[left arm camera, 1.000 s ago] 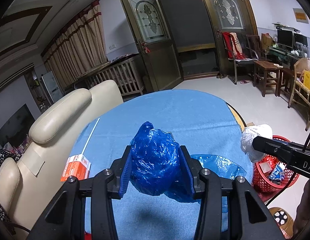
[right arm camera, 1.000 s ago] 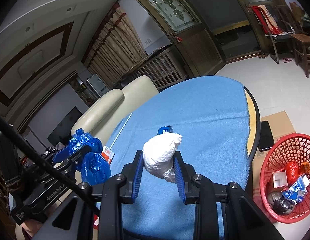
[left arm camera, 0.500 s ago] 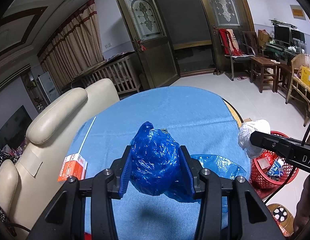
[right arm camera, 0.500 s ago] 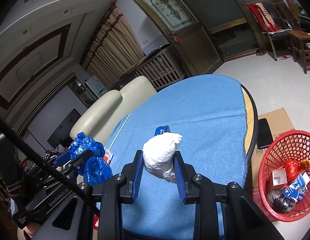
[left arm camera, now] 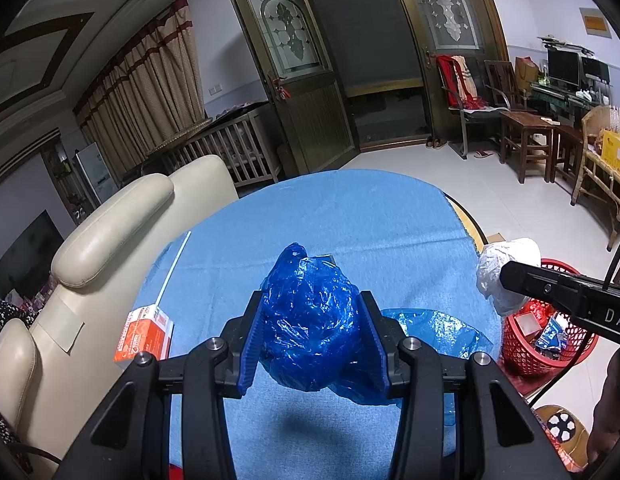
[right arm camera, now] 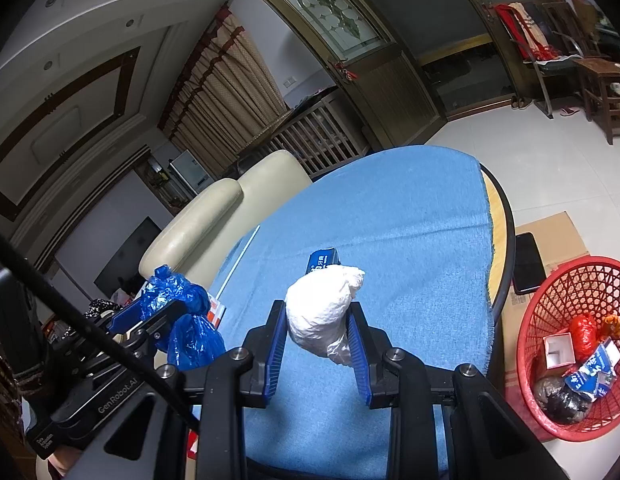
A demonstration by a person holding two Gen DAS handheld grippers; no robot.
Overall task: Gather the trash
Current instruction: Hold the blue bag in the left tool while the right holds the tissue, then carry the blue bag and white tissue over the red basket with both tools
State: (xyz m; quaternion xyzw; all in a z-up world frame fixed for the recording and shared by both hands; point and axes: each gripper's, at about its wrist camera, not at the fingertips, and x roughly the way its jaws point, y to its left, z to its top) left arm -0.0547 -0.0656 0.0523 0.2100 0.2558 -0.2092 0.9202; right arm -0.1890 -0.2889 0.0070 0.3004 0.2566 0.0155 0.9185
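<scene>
My left gripper (left arm camera: 312, 320) is shut on a crumpled blue plastic bag (left arm camera: 308, 316) and holds it above the blue tablecloth (left arm camera: 350, 216). It also shows in the right wrist view (right arm camera: 178, 304). My right gripper (right arm camera: 318, 320) is shut on a crumpled white plastic bag (right arm camera: 322, 304), held above the table near its right edge. That bag shows in the left wrist view (left arm camera: 506, 268). A red mesh basket (right arm camera: 566, 288) with several pieces of trash stands on the floor to the right of the table.
On the table lie an orange-and-white box (left arm camera: 144, 330), a thin white stick (left arm camera: 174, 268), a small blue packet (right arm camera: 324, 258) and another flat blue bag (left arm camera: 438, 328). A cream sofa (left arm camera: 110, 232) borders the left side. Cardboard (right arm camera: 550, 232) lies on the floor.
Both grippers have risen slightly and shifted a little with their bags still held; the table and basket sit a bit lower in view. Nothing was let go.
</scene>
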